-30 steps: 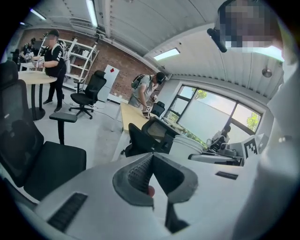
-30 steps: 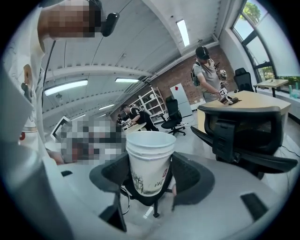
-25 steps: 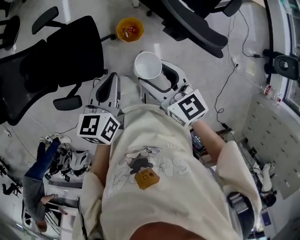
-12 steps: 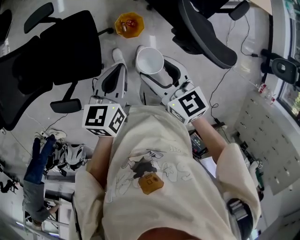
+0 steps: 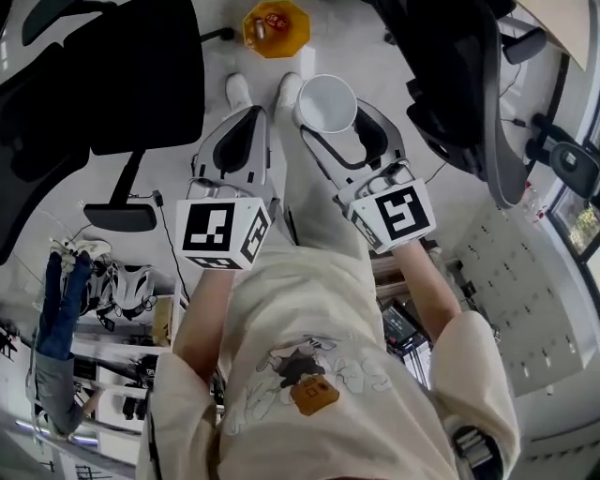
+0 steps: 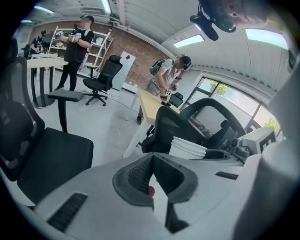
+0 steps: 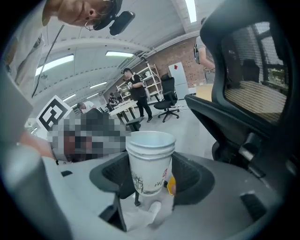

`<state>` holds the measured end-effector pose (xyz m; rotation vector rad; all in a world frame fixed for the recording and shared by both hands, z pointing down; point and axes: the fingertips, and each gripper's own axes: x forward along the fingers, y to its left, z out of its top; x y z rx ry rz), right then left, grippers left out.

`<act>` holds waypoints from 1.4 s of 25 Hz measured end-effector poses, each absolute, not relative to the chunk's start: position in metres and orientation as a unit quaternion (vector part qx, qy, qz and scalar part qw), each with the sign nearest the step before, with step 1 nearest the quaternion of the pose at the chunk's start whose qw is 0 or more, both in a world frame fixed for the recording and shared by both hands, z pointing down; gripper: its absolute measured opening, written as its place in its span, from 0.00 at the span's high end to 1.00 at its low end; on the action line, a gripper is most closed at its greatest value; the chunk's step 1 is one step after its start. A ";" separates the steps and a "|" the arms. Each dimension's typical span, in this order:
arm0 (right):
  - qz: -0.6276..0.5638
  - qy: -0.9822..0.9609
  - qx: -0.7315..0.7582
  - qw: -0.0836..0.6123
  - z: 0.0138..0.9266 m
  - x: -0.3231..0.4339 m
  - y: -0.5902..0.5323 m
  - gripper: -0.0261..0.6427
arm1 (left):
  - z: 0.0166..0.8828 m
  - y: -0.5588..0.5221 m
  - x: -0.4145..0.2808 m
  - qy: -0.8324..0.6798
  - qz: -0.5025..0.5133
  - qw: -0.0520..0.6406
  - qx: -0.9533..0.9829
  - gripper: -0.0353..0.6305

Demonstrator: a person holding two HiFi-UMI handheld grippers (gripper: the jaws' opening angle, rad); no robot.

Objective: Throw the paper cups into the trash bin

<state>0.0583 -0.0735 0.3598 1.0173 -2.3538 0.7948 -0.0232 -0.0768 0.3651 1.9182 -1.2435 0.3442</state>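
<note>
A stack of white paper cups [image 5: 326,101] stands upright between the jaws of my right gripper [image 5: 331,112], which is shut on its sides. In the right gripper view the cups [image 7: 149,161] fill the gap, with the pads of the right gripper [image 7: 150,174] pressed on both sides. My left gripper [image 5: 249,120] hangs beside it at the same height, jaws together with nothing between them; the left gripper view shows the left gripper [image 6: 151,158] with its pads meeting. An orange trash bin [image 5: 276,17] sits on the floor just ahead of both grippers.
A black office chair [image 5: 112,75] stands close on the left, and another dark chair [image 5: 469,84] close on the right. The person's shoes [image 5: 236,90] show on the grey floor between them. Cables [image 5: 544,112] run along the floor at the right.
The person has walked forward. The orange bin and both chairs have come closer, and the grippers now reach nearly to the bin. The cups remain held in the right gripper.
</note>
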 end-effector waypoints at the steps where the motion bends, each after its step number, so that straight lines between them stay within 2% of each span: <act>1: 0.289 -0.852 0.371 0.230 0.373 0.055 -0.078 0.52 | 0.379 -0.078 -0.027 -0.495 0.138 0.407 0.755 0.94; 11: 0.298 -0.845 0.368 0.250 0.497 0.023 -0.106 0.52 | 0.497 -0.094 -0.060 -0.504 0.154 0.425 0.736 0.94; 35: 0.298 -0.818 0.388 0.301 0.724 0.023 -0.145 0.52 | 0.711 -0.134 -0.059 -0.518 0.144 0.436 0.722 0.94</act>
